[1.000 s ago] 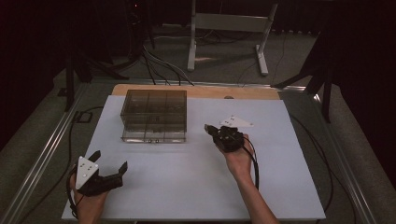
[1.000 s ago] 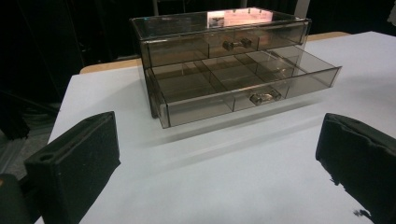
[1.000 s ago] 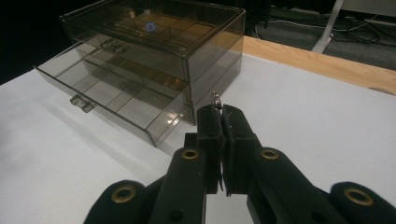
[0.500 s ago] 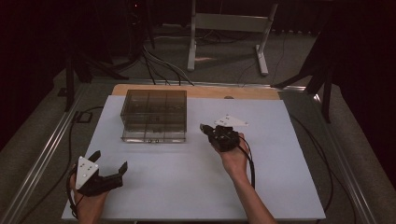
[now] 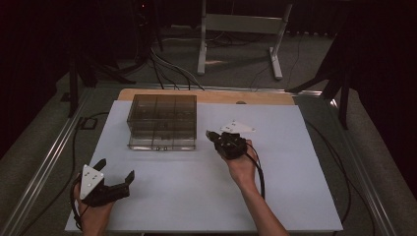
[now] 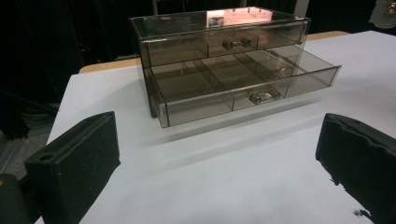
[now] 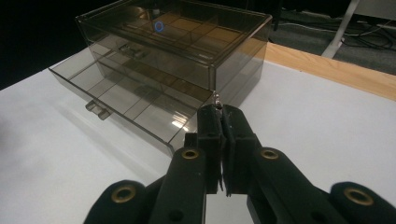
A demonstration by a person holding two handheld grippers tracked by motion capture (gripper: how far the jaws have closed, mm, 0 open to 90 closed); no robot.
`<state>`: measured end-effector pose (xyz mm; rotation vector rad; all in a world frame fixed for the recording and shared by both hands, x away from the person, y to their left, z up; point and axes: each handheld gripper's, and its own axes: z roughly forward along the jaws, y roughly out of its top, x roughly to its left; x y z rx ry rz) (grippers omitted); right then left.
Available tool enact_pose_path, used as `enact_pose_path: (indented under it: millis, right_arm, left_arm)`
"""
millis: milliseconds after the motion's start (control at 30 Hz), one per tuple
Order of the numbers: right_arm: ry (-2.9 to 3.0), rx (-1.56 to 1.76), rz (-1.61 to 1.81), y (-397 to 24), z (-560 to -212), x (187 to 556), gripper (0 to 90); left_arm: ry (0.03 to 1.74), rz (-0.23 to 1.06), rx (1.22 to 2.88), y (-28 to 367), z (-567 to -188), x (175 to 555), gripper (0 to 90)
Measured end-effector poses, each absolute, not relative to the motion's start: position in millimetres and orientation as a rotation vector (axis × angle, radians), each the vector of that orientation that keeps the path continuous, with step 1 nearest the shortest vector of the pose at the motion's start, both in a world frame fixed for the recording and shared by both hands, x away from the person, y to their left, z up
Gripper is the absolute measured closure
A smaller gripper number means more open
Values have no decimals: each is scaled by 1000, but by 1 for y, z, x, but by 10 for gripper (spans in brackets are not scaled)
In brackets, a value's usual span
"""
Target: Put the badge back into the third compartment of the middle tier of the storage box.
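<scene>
On the white tabletop [image 5: 295, 196], toward its far left, a smoky transparent plastic two-drawer organiser box [image 5: 162, 121] is sitting with its lower drawer [image 6: 243, 86] pulled out toward the near side, while the upper drawer [image 6: 224, 44] is sitting flush in the box. The divided compartments of the open drawer are looking bare in the left gripper view.

The right tongs [image 5: 215, 139] are hovering just right of the box, near its front right corner, with the jaws pressed together; in the right gripper view [image 7: 219, 122] a tiny metallic thing [image 7: 216, 100] is showing at their tips, too small to identify. Compared with a second ago, these tongs are sitting a little nearer the box and slightly lower in the high view, the hand [image 5: 241, 164] having drifted left.

The left tongs [image 5: 115, 169] are resting at the near left corner of the tabletop, well apart from the box, their jaws spread wide and holding nothing; the left gripper view [image 6: 219, 154] is showing bare white surface between them. They are staying where they were a second ago.
</scene>
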<state>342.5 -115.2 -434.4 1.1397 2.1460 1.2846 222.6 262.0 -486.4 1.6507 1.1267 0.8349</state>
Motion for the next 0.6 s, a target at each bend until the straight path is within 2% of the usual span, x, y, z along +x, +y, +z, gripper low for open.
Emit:
enact_pose_path:
  millis: [600]
  right_arm:
    - [2169,1116,1276,-98,-440,347,877]
  left_arm:
    - [1128,834,1649,263,-487,222,6]
